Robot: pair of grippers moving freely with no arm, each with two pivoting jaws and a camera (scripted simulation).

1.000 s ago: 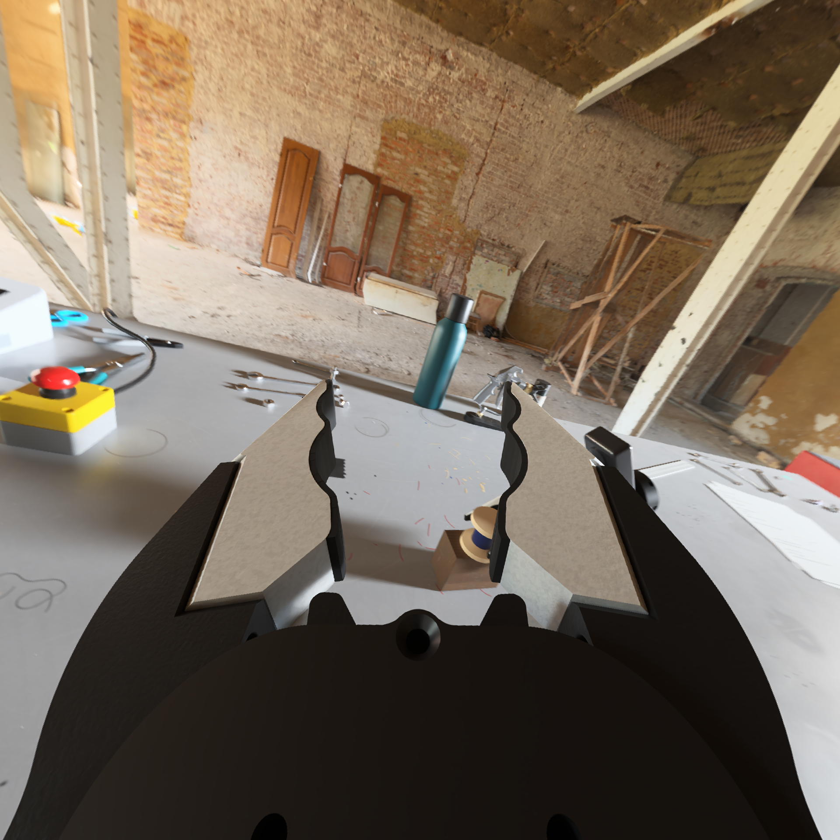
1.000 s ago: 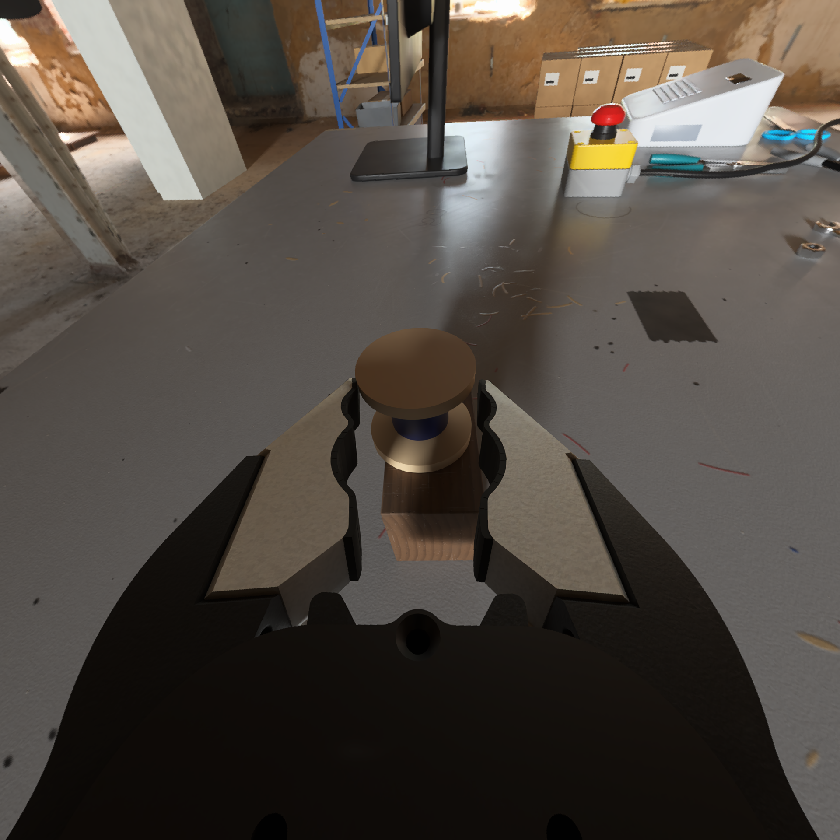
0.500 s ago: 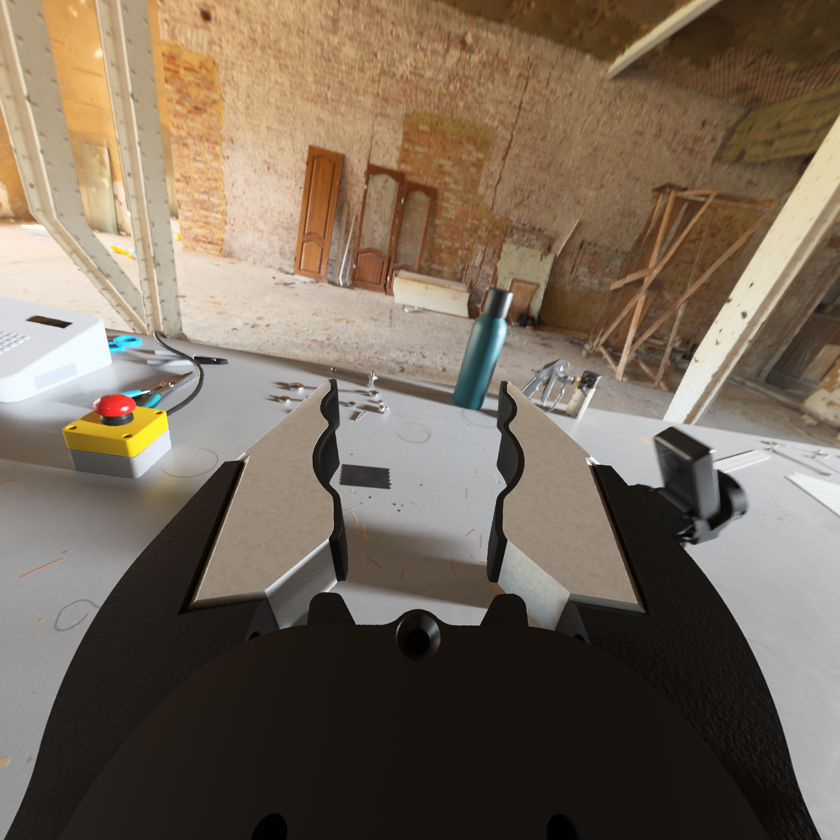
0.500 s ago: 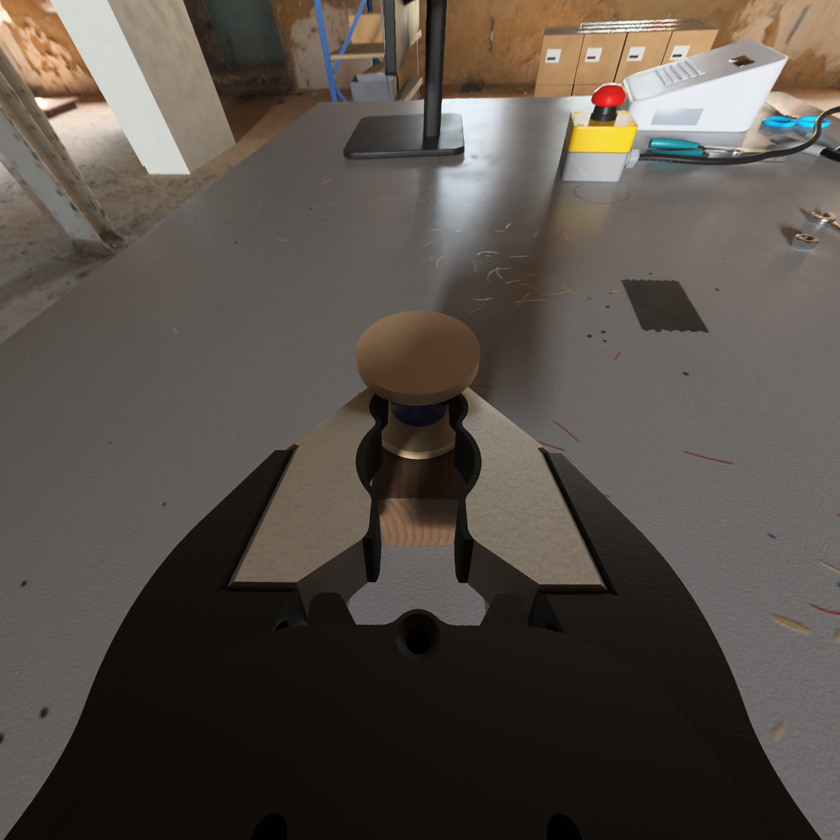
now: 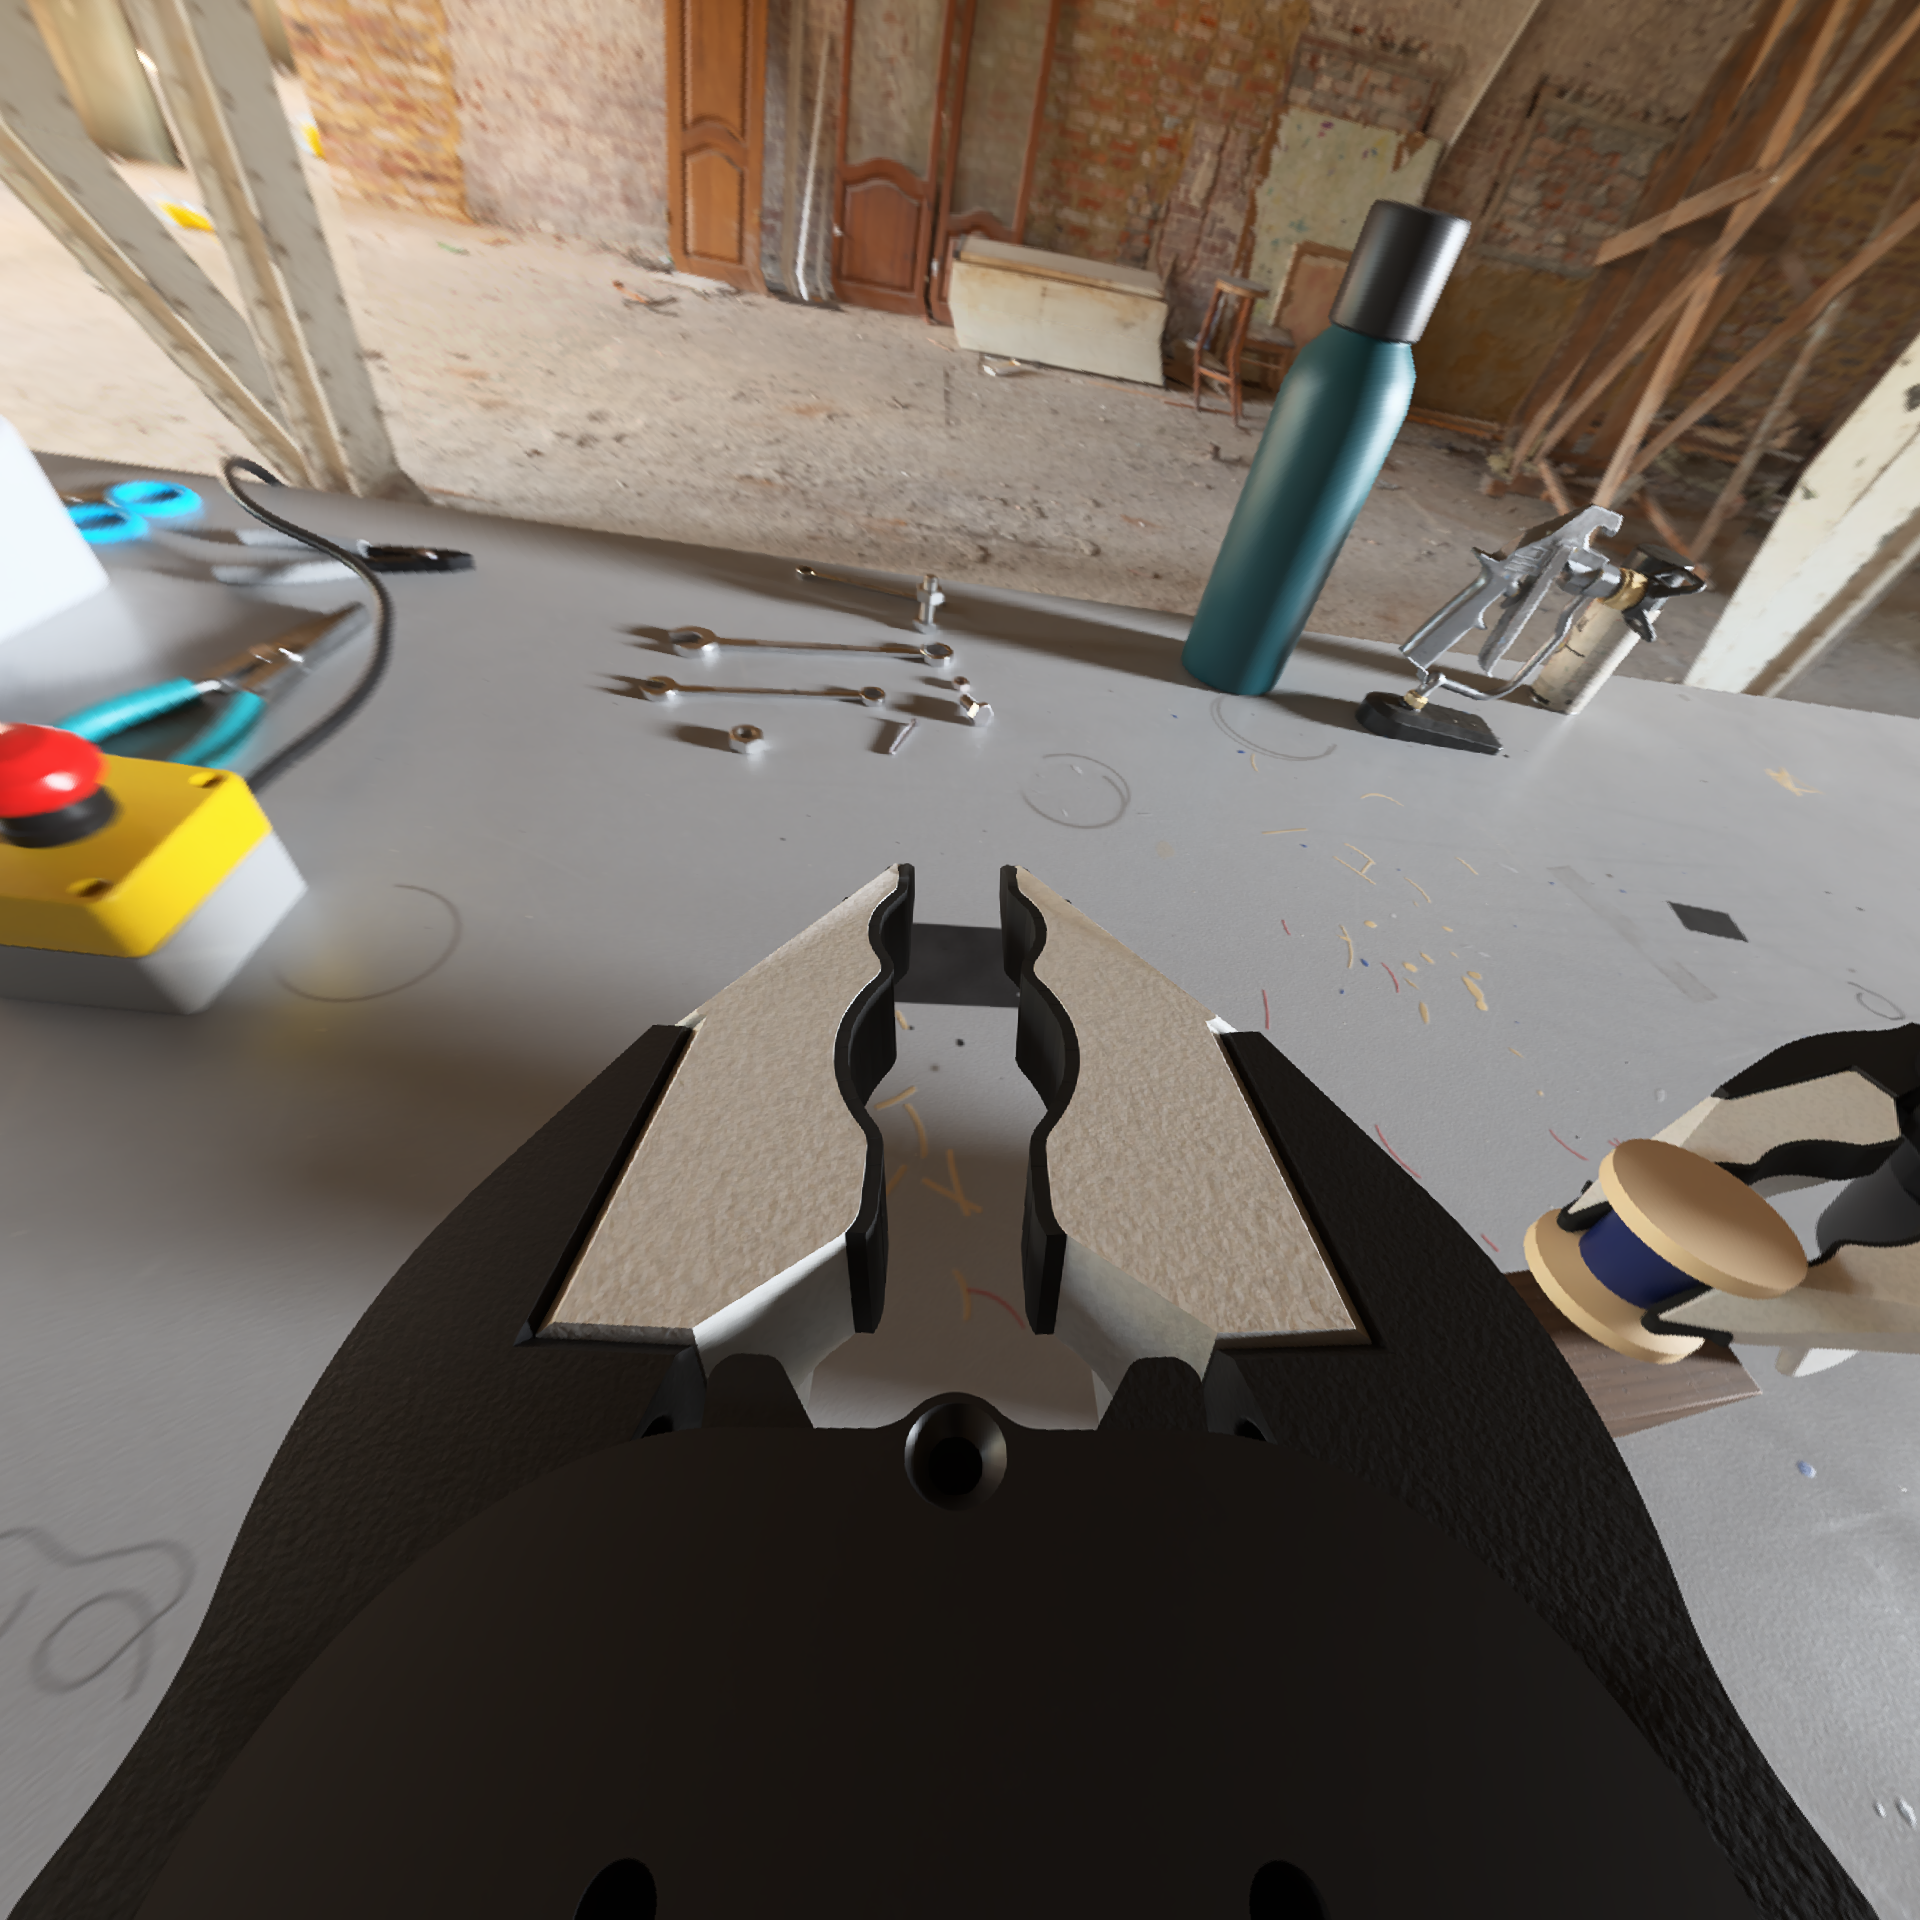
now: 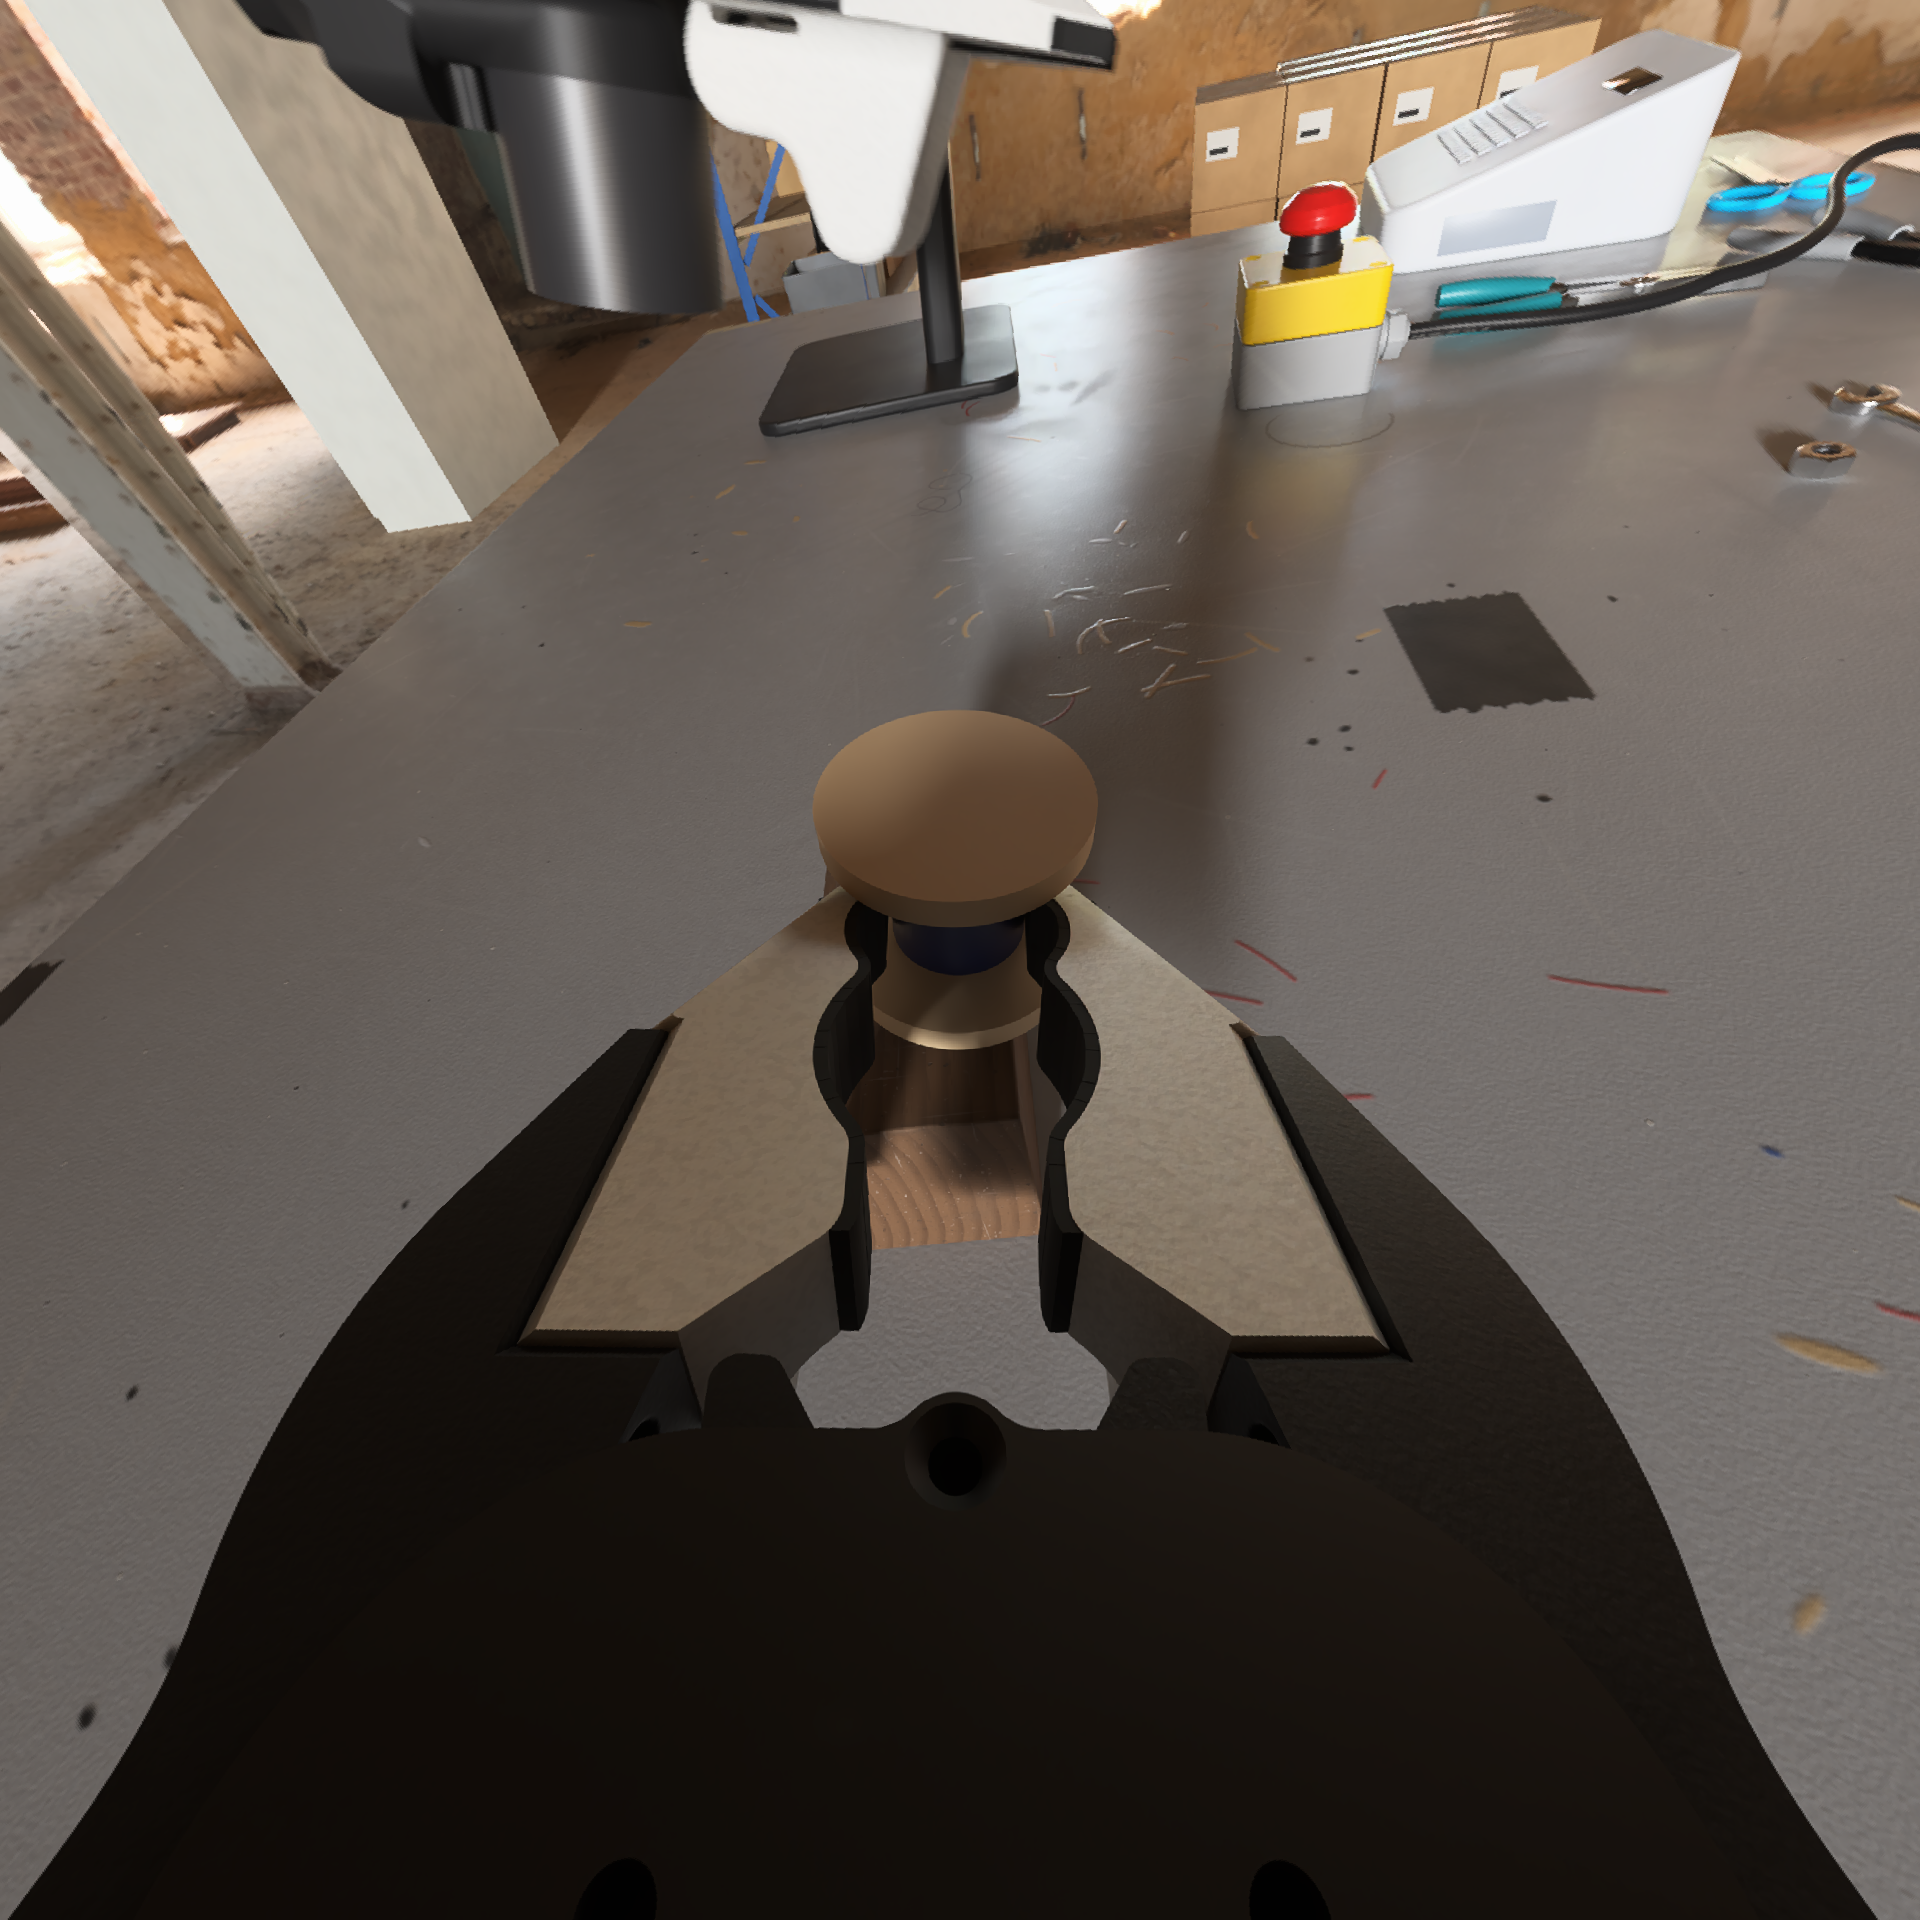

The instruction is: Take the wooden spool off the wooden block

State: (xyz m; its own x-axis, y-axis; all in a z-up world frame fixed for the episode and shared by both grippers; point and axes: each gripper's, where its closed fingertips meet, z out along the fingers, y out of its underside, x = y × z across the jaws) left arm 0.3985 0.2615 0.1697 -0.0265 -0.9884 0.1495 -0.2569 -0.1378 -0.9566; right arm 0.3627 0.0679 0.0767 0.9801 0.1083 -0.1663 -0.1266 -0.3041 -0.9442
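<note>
The wooden spool (image 6: 954,810), with round flanges and a dark blue core, stands over the wooden block (image 6: 951,1184) on the grey table (image 6: 520,935). My right gripper (image 6: 954,925) is shut on the spool's core, with the block showing between its fingers. I cannot tell if the spool still touches the block. In the left wrist view the spool (image 5: 1683,1247), the block (image 5: 1662,1387) and the right gripper (image 5: 1621,1262) sit at the right edge. My left gripper (image 5: 956,888) hovers over bare table to their left, jaws nearly together with nothing between them.
A yellow box with a red button (image 5: 125,883) stands at the left, and a teal bottle (image 5: 1309,499), a spray gun (image 5: 1507,623) and wrenches with nuts (image 5: 790,665) at the far edge. A monitor stand (image 6: 894,364) and a white device (image 6: 1538,177) stand beyond the spool.
My right gripper has closed on the spool's core. My left gripper has narrowed its jaws to a small gap and tilted down toward the table, and the spool now shows to its right.
</note>
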